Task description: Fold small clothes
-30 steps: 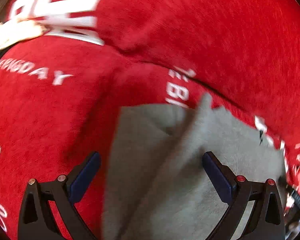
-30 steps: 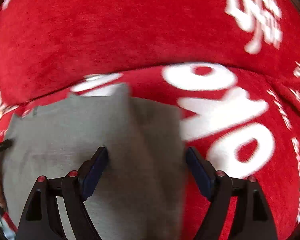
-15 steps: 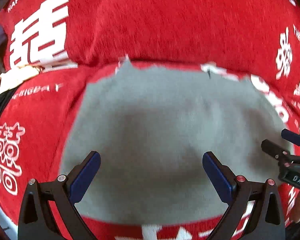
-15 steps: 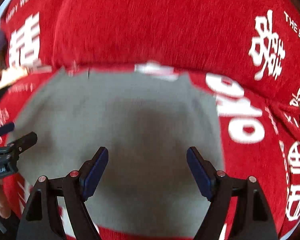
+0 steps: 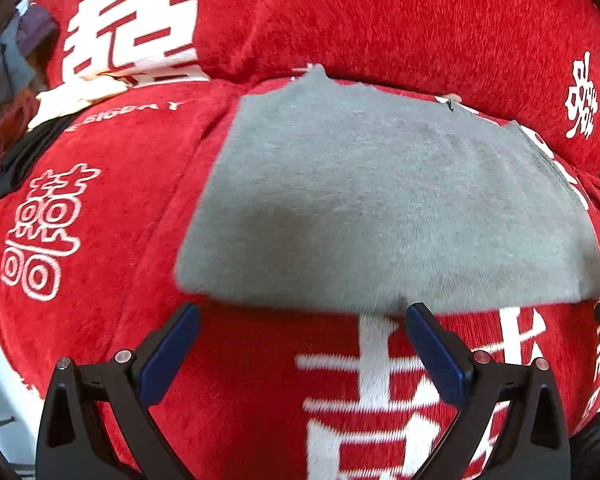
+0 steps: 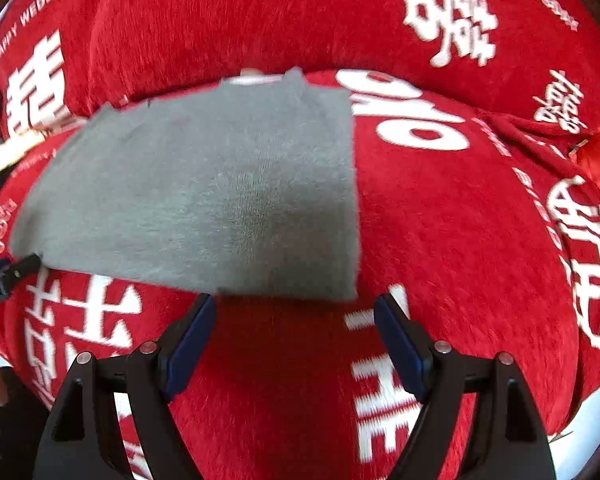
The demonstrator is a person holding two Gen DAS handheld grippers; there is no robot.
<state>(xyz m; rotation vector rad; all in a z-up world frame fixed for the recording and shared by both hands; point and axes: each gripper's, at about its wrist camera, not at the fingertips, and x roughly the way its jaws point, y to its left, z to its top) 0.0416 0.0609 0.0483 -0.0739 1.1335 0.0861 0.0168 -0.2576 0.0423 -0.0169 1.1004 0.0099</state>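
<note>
Here "HAPPY WEDDING" reads on the red cover; one grey garment lies flat mid-cushion, both left gripper and right gripper jaws wide open, empty, short of its near edge

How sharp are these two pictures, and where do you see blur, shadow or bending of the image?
Left wrist view: strong fisheye bending at the rim; the near edge of the grey cloth is smeared, and a soft shadow lies across it. Right wrist view: same bending; the cloth's near edge and the white print on the red cover look blurred; the open jaws stay sharp.
</note>
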